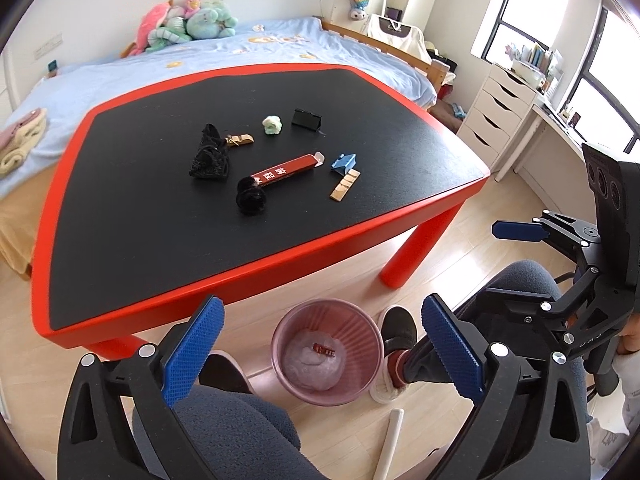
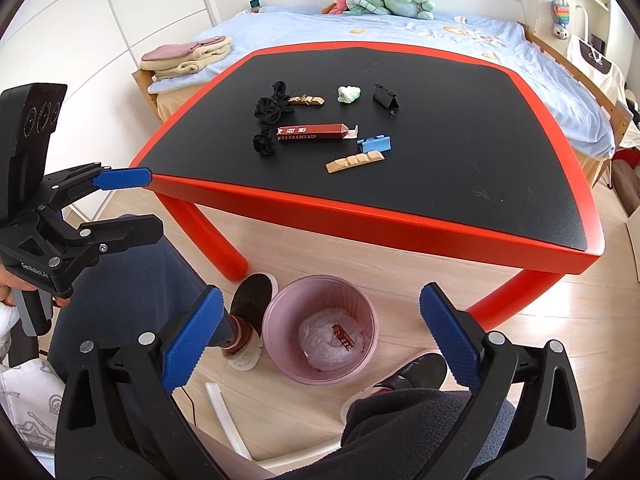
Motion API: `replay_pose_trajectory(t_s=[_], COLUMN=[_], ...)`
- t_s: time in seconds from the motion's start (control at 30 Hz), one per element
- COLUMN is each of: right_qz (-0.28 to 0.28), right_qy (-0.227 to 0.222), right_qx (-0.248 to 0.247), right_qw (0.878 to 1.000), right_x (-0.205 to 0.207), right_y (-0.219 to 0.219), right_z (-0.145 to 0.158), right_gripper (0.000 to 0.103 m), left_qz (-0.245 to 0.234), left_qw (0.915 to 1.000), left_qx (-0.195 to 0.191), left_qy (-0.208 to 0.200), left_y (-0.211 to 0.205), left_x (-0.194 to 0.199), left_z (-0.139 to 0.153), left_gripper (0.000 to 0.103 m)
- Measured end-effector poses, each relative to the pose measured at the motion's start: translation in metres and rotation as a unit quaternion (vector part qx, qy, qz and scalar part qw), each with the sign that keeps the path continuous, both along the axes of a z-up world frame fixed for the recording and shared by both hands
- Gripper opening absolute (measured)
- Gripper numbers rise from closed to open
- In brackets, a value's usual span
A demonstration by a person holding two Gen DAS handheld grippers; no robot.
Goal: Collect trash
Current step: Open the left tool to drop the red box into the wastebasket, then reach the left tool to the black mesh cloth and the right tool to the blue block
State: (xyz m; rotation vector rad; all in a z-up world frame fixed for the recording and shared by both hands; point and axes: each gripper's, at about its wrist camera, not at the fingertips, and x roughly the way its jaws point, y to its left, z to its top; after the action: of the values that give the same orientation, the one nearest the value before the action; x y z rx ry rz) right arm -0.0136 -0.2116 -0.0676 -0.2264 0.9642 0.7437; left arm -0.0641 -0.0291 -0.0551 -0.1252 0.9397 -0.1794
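Left gripper [image 1: 322,354] spread wide, nothing between the pads, poised above the pink bin [image 1: 327,346] on the floor. Up ahead on the red-rimmed table [image 1: 280,268]: black netting [image 1: 209,158], red carton [image 1: 284,170], blue clip [image 1: 344,161]. Right gripper [image 2: 320,340] likewise agape, over the same bin.

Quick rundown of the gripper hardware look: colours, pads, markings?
Both match: left gripper and right gripper have black angular plastic linkage frames, silver pivot bolts and blue knurled finger pads. Each carries a black camera box with three round lenses; white lettering marks the body.
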Motion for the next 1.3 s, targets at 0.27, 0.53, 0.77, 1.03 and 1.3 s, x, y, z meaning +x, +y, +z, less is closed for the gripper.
replay_pose_trajectory(t_s=[0.27, 0.53, 0.77, 1.03, 1.3], right_qz=[0.000, -0.003, -0.001, 0.007, 0.022], right_qy=[0.001, -0.001, -0.014, -0.036, -0.052], right_qx=[0.004, 0.007, 0.012, 0.014, 0.002], right_qw=[1.000, 1.000, 1.000, 0.999, 0.998], right_x=[0.000, 0.007, 0.016, 0.035, 0.065], right_y=[0.000, 0.001, 0.006, 0.015, 0.033], right_z=[0.004, 0.010, 0.022, 0.039, 0.049], right_gripper=[0.097, 0.097, 0.097, 0.097, 0.097], left_qz=[0.009, 0.021, 0.032, 0.049, 0.053], left_qw=[1.0000, 0.9998, 0.9994, 0.9984, 0.9978], left_qx=[-0.004, -0.008, -0.004, 0.007, 0.020], left_qy=[-0.002, -0.001, -0.014, -0.029, -0.034], left_y=[0.006, 0.015, 0.024, 0.036, 0.050], left_x=[-0.001, 0.002, 0.008, 0.021, 0.048], left_z=[0.004, 0.008, 0.014, 0.023, 0.032], left_gripper=[0.095, 0.095, 0.095, 0.095, 0.095])
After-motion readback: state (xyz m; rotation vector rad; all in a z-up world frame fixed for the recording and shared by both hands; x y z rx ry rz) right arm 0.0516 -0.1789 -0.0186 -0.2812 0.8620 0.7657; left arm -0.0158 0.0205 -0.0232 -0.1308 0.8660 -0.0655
